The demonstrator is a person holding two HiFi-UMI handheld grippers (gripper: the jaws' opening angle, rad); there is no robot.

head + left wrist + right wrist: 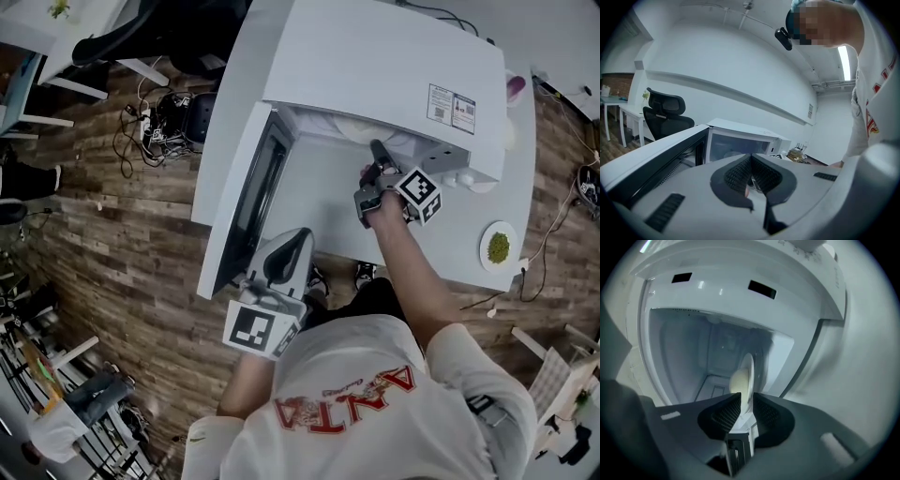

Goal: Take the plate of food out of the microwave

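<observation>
Two parts of the job look done, judging by how things lie: the way in is open and the plate is gripped.

In the right gripper view, the right gripper [746, 401] has its fingers drawn in to a narrow gap, pinching the near rim of a round white plate [749, 373]. The plate is seen almost edge-on and carries a pale, rounded piece of food [737, 380]. Plate and food are both inside the cavity of the boxy white microwave [717, 324], whose walls surround them, so nothing has been drawn out yet.

In the head view, the microwave stands on a white bench [441, 253]. Its dark-windowed door [239, 187] is swung wide toward the person's left. The right gripper reaches into the mouth of the cavity, and the held plate cannot be made out clearly from here. A second small white plate with green food [498, 247] sits on the bench well to the right, apart from the microwave. The left gripper [286, 253] hangs low near the free end of the door.

In the left gripper view, the left gripper's fingers meet with nothing held between them. They point past the open door toward the microwave front, and a black office chair [665, 117] stands beyond.

What is left, I judge, is pulling the plate level out through the opening and setting it on the bench.
</observation>
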